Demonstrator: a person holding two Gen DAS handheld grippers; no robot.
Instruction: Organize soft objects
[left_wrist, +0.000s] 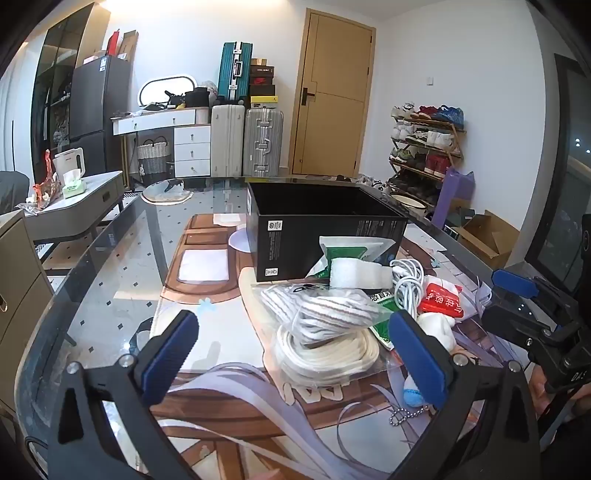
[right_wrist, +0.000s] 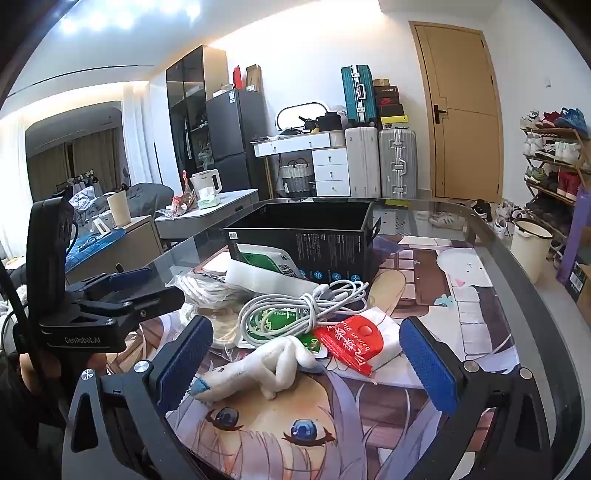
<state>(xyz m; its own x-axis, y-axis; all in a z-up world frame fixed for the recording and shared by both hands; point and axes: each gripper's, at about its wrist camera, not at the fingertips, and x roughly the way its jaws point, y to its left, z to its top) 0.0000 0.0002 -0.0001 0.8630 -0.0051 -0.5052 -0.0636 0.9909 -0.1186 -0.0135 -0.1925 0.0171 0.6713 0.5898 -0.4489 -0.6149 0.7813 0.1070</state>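
Observation:
A heap of soft things lies on the printed mat in front of an open black box (left_wrist: 325, 221) (right_wrist: 306, 236). In the left wrist view, a bagged coil of white rope (left_wrist: 325, 350) and a striped cloth (left_wrist: 332, 310) lie between my open left gripper's (left_wrist: 295, 354) fingers. In the right wrist view, a white plush toy (right_wrist: 266, 365) lies between my open right gripper's (right_wrist: 310, 365) fingers, with a white cable (right_wrist: 295, 310), a red-and-white packet (right_wrist: 351, 343) and green packets (right_wrist: 269, 262) behind it. Both grippers are empty.
The glass table's curved edge (right_wrist: 517, 273) runs right. The right gripper (left_wrist: 535, 310) shows at the left view's right side; the left one (right_wrist: 110, 302) at the right view's left. Suitcases (left_wrist: 243, 144), a door (left_wrist: 332, 92) and a shoe rack (left_wrist: 424, 147) stand behind.

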